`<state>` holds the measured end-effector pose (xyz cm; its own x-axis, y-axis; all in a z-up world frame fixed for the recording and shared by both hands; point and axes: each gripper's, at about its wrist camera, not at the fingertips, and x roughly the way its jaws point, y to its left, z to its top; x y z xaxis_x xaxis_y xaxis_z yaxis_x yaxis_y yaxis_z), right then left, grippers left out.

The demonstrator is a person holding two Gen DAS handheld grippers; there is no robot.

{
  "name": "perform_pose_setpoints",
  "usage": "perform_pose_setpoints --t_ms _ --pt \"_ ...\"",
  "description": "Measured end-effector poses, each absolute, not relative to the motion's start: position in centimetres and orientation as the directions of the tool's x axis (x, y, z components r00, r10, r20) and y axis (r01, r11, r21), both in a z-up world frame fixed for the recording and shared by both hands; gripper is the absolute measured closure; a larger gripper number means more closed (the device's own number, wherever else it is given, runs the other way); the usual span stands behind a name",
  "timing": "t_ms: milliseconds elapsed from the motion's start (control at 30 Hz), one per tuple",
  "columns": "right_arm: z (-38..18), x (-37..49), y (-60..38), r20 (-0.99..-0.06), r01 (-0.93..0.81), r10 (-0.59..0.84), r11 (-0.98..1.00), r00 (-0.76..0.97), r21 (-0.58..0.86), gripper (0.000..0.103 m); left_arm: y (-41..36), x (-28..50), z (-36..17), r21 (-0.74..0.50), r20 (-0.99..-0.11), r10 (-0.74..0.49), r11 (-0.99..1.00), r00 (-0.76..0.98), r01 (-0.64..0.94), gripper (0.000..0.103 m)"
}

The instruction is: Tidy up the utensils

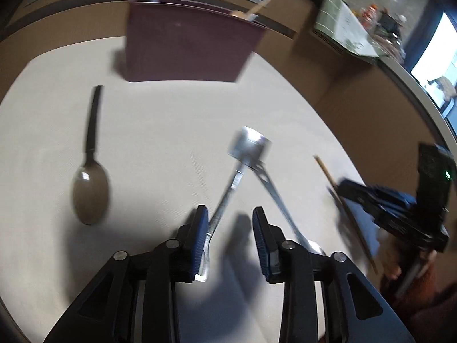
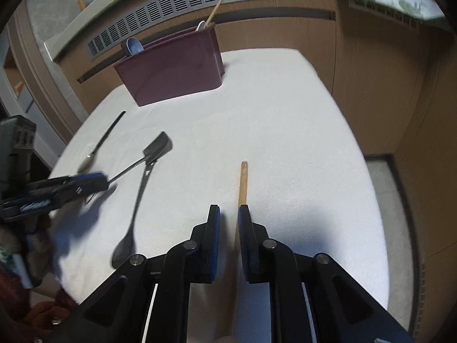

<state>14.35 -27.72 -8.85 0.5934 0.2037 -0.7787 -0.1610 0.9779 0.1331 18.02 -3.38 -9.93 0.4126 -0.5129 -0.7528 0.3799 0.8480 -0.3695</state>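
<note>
While apart, left fingers (image 1: 200, 228) astride metal server's handle (image 1: 225, 200).

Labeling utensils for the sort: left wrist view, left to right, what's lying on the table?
Dark-handled spoon → flat-headed metal utensil beside the left tongs → metal spoon → wooden chopstick at the right tongs.

home dining corner | white-clothed table (image 2: 285, 114) | wood panelling, heater vent grille (image 2: 177, 3) | cluttered sideboard (image 1: 357, 28)
</note>
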Motion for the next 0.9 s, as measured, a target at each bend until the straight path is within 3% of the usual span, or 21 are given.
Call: perform_pose_setpoints --t_ms 167,367,567,700,900 --pt "-9.4 14.7 -26.8 -0.792 -0.187 0.154 0.981 0.591 0.051 0.088 -6.2 19.5 -9.3 -0.308 -0.771 -0.499 0.836 0.395 0.455 0.066" --pt "-9.5 14.5 -27.6 -0.780 -0.184 0.188 0.978 0.597 0.095 0.089 -9.2 23.6 -9.3 -0.242 -0.796 -0.422 0.879 0.433 0.411 0.063" --pt "-9.5 14.2 -26.7 -0.771 -0.210 0.166 0.977 0.615 0.043 0.087 -11.9 24.8 -9.6 -0.130 -0.822 -0.334 0.899 0.461 0.419 0.060" --pt "-9.6 14.2 -26.4 -0.770 -0.223 0.178 0.974 0.613 0.047 0.080 -12.7 24.7 -9.7 -0.064 -0.833 -0.286 0.900 0.474 0.431 0.060" --pt "-9.4 14.5 -25.9 -0.786 -0.254 0.194 0.966 0.587 0.049 0.068 -12.1 24.6 -9.8 -0.084 -0.827 -0.303 0.899 0.473 0.430 0.061"
